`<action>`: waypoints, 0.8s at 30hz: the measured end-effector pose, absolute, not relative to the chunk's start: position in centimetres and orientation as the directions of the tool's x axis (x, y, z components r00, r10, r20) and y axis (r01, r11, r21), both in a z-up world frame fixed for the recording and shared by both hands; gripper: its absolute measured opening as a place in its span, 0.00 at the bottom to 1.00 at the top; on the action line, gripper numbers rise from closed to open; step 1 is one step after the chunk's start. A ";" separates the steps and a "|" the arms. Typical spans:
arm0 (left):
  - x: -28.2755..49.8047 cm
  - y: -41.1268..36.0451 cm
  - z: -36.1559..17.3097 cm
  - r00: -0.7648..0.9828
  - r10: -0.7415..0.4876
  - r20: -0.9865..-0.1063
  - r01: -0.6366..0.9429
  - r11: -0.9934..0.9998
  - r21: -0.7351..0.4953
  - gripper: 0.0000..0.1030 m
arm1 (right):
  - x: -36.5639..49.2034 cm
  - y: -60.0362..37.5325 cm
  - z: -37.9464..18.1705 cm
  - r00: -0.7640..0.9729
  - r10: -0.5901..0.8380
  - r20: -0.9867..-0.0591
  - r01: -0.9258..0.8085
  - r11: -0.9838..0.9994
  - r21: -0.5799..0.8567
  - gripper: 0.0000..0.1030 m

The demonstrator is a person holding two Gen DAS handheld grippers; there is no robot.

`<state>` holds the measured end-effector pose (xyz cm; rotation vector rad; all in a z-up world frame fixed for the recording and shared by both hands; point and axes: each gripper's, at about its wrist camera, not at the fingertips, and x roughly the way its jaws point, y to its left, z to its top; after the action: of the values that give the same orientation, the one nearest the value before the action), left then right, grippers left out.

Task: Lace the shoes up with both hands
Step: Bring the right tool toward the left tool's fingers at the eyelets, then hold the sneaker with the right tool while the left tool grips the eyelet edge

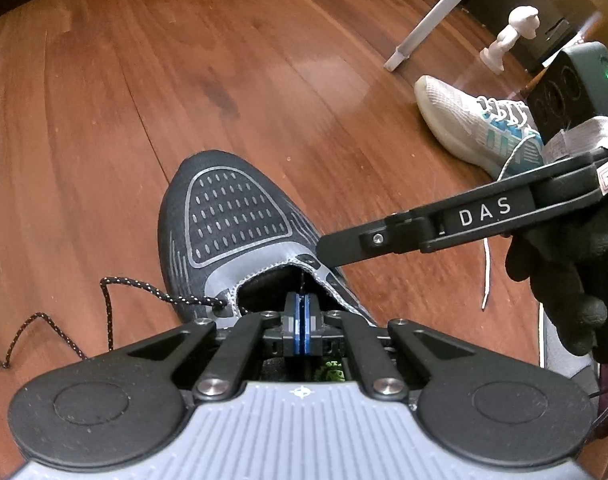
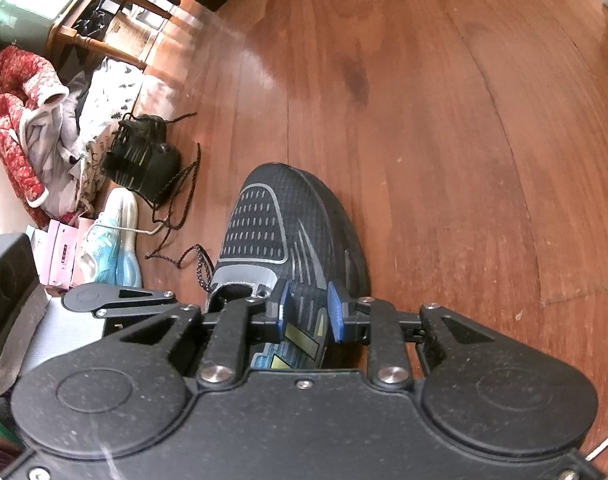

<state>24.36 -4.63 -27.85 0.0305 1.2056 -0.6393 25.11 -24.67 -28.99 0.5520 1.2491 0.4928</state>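
On the wooden floor (image 1: 232, 64), in the left wrist view, the dark shoe (image 1: 232, 216) lies toe away from the camera, just ahead of the left claw (image 1: 302, 330), whose blue pads are pressed fully together over the tongue opening; a thin dark strand seems to rise from between them, though I cannot tell whether it is the lace. The speckled black lace (image 1: 144, 286) enters only the lowest eyelet on the left and trails loose across the boards, so the lacing looks barely begun, with nearly every eyelet still to thread. The right claw (image 1: 335, 246) reaches in from the right toward the opposite eyelet, held by a gloved hand (image 1: 563, 280). Beyond lie a white and blue sneaker (image 1: 475, 120), a white furniture leg (image 1: 435, 12) and a small white figurine (image 1: 511, 32). In the right wrist view, the right claw (image 2: 307, 308) stands partly open, its pads apart astride the shoe's side panel and apparently gripping nothing. To the left sit another black shoe (image 2: 144, 156) with tangled laces, a pale sneaker (image 2: 112, 240), heaped clothes (image 2: 44, 120) and a wooden chair (image 2: 96, 40).
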 end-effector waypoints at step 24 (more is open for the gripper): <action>23.9 -5.2 -27.6 0.233 -0.428 -0.873 0.533 0.807 -0.253 0.00 | 25.2 -24.7 -28.9 0.243 0.638 -0.731 -0.055 0.762 0.646 0.23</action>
<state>23.91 -5.16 -27.59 0.1058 1.1611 -0.6613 25.20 -24.68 -28.90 0.5591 1.2469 0.5084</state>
